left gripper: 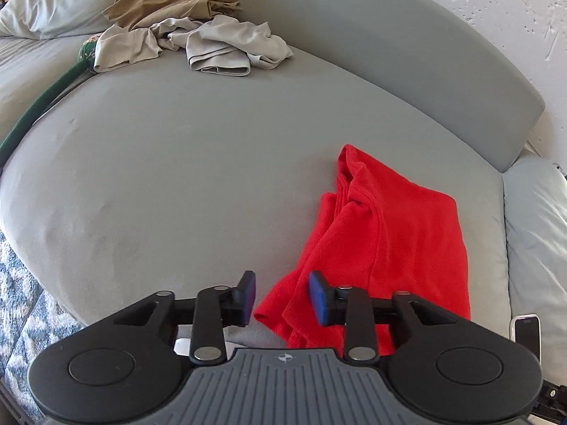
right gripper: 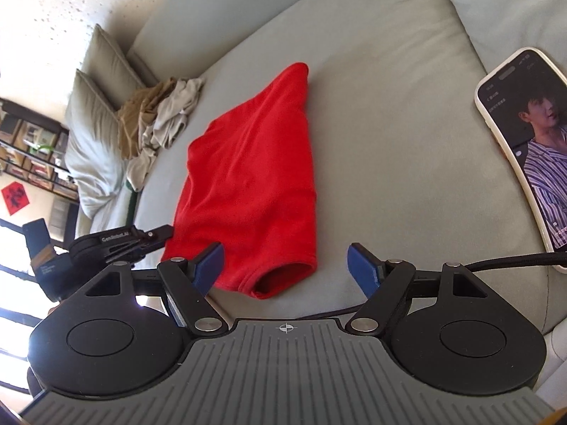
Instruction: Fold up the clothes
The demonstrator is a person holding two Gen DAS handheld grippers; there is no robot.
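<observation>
A red garment [left gripper: 389, 230] lies loosely folded on the grey sofa seat [left gripper: 177, 177], with creases along its left side. My left gripper [left gripper: 283, 297] hovers over its near left corner. The jaws stand partly open; the red cloth lies under the gap and the pads are not pressing it. In the right wrist view the same red garment [right gripper: 255, 177] shows an open hem at its near end. My right gripper [right gripper: 287, 265] is wide open just in front of that hem and holds nothing. The left gripper [right gripper: 152, 235] reaches in at the garment's left edge.
A pile of tan and beige clothes [left gripper: 198, 42] sits at the far end of the seat beside a pale pillow [left gripper: 53, 3]. A lit phone [right gripper: 524, 141] lies on the cushion to the right. The grey backrest [left gripper: 389, 53] runs along the far side. A patterned rug [left gripper: 17, 301] is at lower left.
</observation>
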